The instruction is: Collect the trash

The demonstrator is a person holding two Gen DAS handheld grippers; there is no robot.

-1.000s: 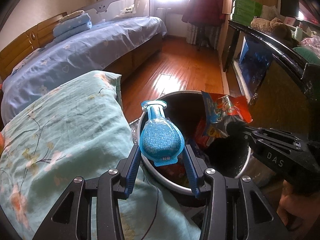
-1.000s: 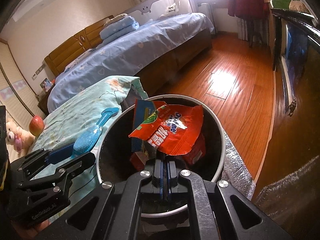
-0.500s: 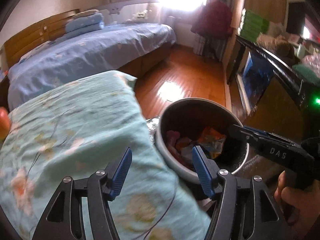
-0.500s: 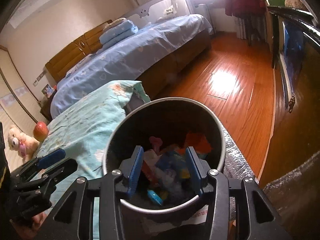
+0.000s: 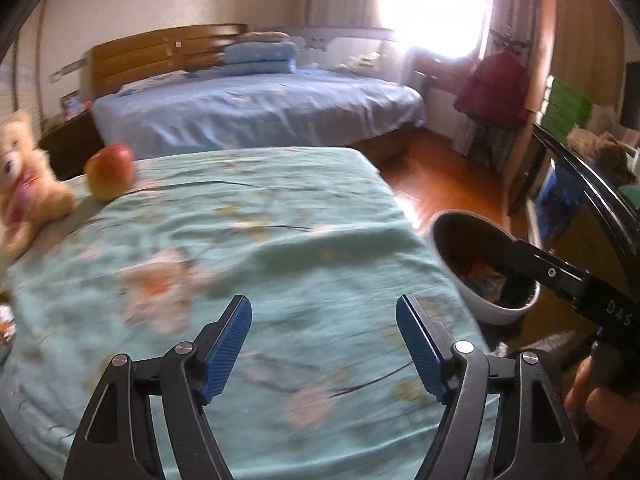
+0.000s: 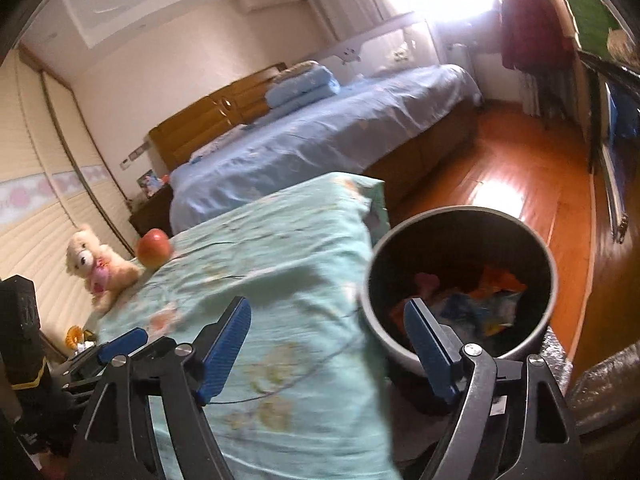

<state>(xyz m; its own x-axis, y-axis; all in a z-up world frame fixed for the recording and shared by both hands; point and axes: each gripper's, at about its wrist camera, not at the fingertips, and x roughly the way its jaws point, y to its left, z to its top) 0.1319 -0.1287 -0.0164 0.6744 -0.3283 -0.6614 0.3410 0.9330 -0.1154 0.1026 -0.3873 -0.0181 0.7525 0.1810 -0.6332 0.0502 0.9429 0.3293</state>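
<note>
We have both hands free now: the left hand-held gripper (image 5: 324, 342) hangs over the teal floral quilt (image 5: 256, 264), its jaws opening with nothing between them, and the right hand-held gripper (image 6: 326, 340) sits at the edge of the trash bin (image 6: 460, 216), jaws likewise opening and empty. The bin stands on the wooden floor (image 6: 516, 184) just beside the quilt-covered surface, and the collected wrappers (image 6: 480, 304) lie in its bottom. The quilt's middle looks bare, so our judgement is that the step in hand is a search for what remains. At the far corner rest a red apple (image 5: 110, 176) and a teddy bear (image 5: 24, 176); neither reads as trash, and we would leave them. Something small and orange (image 6: 74, 334) shows at the left edge of the right wrist view, too small to name. We should sweep slowly, since the left view is blurred, keep the jaws wide, and approach any scrap from above so the quilt is not pinched.
</note>
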